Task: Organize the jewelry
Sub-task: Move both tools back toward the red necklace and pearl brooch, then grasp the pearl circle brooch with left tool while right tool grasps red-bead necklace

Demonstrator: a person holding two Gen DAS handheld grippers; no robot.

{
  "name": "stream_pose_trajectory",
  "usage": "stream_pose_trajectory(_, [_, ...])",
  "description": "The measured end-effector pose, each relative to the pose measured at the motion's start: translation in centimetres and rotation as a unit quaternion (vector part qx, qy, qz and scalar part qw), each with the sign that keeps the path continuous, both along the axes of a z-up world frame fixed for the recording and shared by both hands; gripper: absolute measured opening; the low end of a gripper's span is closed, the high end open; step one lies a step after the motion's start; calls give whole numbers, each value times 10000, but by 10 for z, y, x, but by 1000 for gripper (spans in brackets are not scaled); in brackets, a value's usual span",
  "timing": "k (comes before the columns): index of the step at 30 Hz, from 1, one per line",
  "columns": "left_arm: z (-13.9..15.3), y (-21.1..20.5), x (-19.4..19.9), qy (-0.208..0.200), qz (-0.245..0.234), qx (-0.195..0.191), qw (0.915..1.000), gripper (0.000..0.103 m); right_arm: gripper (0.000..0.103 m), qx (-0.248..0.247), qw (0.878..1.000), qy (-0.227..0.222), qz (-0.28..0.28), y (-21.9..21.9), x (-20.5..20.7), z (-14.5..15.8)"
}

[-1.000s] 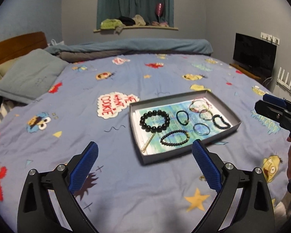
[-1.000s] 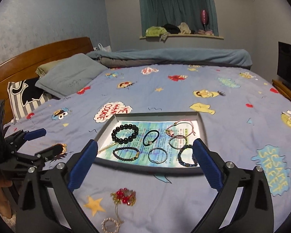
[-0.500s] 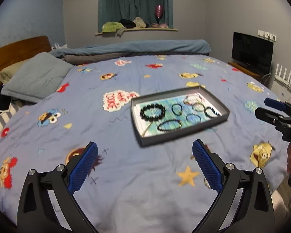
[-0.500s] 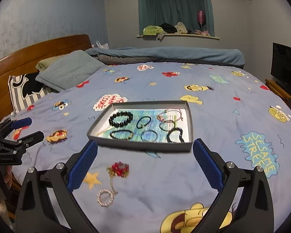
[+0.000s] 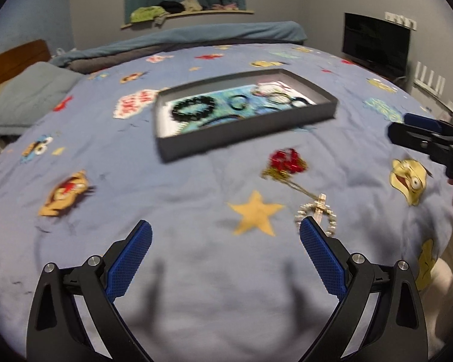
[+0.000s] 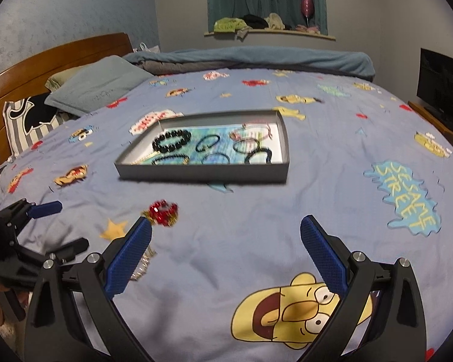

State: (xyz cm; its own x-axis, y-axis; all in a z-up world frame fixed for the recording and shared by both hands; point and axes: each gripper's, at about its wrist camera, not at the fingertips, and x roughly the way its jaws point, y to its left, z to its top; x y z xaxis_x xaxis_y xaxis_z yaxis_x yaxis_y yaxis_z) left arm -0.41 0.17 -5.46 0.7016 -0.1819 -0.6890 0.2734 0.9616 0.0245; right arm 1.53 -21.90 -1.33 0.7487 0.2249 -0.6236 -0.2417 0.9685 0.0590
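A grey shallow tray [image 5: 250,134] [image 6: 202,172] lies on the bed with several bracelets in it, among them a large black bead bracelet [image 5: 193,110] [image 6: 172,140]. On the sheet in front of the tray lie a red bead piece with gold chain [image 5: 285,161] [image 6: 163,209] and a pearl ring-shaped piece [image 5: 315,212], partly hidden behind my fingers in the right wrist view. My left gripper [image 5: 225,241] is open and empty, low over the sheet. My right gripper [image 6: 225,241] is open and empty too; it shows at the right edge of the left wrist view [image 5: 425,135].
The blue cartoon-print bedsheet [image 6: 332,181] covers the bed. Pillows [image 6: 96,87] and a wooden headboard [image 6: 54,60] lie at the far left. A rolled blanket [image 6: 256,57] lies at the far edge. A TV [image 5: 376,46] stands to the right.
Both grippers have pulled back from the tray and dropped lower toward the sheet. The red piece and pearl ring have come into the left wrist view. Both stay open.
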Motion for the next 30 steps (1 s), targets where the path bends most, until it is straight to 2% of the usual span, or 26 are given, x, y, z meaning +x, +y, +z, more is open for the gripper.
stream_pose_trajectory(11, [-27,-38,-8,-183,-737,-272,9967,93,97,63,9998,99,-142,-3,10,-36])
stream_pose_trajectory(18, [-32,-52,-6,-199,-1142,-329,9927,65,97,126,9998,123,-21,-2,10,-47])
stream_pose_trajectory(20, [-32,-56,-4,-276,-1236,-293,9915,58,91,118,9998,128,49,0,11,-49])
stream_pose_trajectory(21, [-32,-57,-4,-298,-1290,-288,9908,46,87,114,9998,121,69,2,11,-49])
stream_pose_trajectory(22, [-32,-59,-4,-337,-1372,-261,9896,42,81,102,9998,116,91,3,11,-49])
stream_pose_trajectory(25, [-30,-59,-6,-432,-1397,-109,9892,42,69,-17,9997,100,221,13,14,-49])
stream_pose_trajectory(30, [-28,-37,-7,-407,-1211,-115,9917,42,57,-214,9981,110,559,40,22,-51])
